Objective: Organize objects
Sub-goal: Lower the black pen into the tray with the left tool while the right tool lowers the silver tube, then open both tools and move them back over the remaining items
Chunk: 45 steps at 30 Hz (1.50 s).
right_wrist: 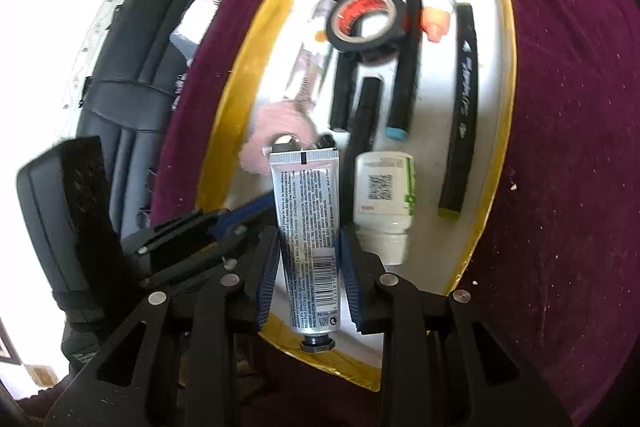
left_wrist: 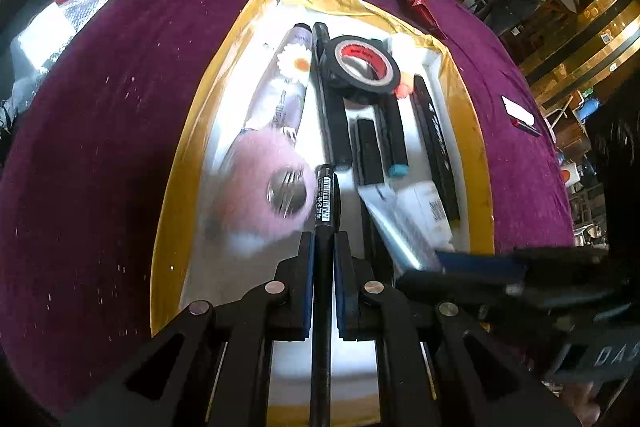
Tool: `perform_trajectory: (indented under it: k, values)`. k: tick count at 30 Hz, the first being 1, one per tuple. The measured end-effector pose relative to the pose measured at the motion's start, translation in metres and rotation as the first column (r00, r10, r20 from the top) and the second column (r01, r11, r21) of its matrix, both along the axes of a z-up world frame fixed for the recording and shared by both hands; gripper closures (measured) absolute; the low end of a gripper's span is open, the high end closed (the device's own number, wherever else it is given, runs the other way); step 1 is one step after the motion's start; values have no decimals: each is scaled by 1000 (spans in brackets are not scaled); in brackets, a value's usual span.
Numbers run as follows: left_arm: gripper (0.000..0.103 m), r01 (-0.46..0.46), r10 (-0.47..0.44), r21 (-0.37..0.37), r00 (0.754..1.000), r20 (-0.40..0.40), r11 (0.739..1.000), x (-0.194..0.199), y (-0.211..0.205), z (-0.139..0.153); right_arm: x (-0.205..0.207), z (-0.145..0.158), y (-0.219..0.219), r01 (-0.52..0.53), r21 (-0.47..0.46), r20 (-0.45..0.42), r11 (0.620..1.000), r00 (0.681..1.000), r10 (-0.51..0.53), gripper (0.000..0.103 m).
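Tray (left_wrist: 476,155) with the gold-taped rim lay on the purple cloth (left_wrist: 120,131), holding black markers, a roll of black tape (left_wrist: 362,67) and a white bottle (right_wrist: 384,195). My left gripper (left_wrist: 324,255) was clamped tight on a black pen (left_wrist: 326,203) above it; my right gripper (right_wrist: 310,259) pinched a silver tube (right_wrist: 310,227) over the tray's near end.
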<state>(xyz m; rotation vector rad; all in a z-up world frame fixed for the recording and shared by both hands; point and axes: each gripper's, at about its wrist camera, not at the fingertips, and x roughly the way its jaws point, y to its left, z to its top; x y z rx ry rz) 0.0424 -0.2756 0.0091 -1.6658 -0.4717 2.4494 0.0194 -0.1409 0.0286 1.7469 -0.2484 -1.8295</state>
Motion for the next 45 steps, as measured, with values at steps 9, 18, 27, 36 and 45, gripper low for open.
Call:
perform_trajectory:
  k: [9,18,27,36,45]
  values:
    - [94,-34,34,23,999,3,999,-9,-5,-8,-15,2,2,59,94,-63,994,997,-53,75]
    - [76,-74,75,39,997,-28,996,3,-17,15,-17,2,-2,72,123,-61,990,996,-64,75]
    - [61,-106,109,47,992,-64,993,11,-31,34,-7,8,1,76,172,-71,982,995,-65,74]
    - [50,-117,120,53,991,-52,992,11,-30,35,-1,21,10,93,175,-120,980,990,-72,72]
    - [49,-116,119,54,992,-52,992,10,-28,42,1,31,21,130,177,-166,976,981,-100,64]
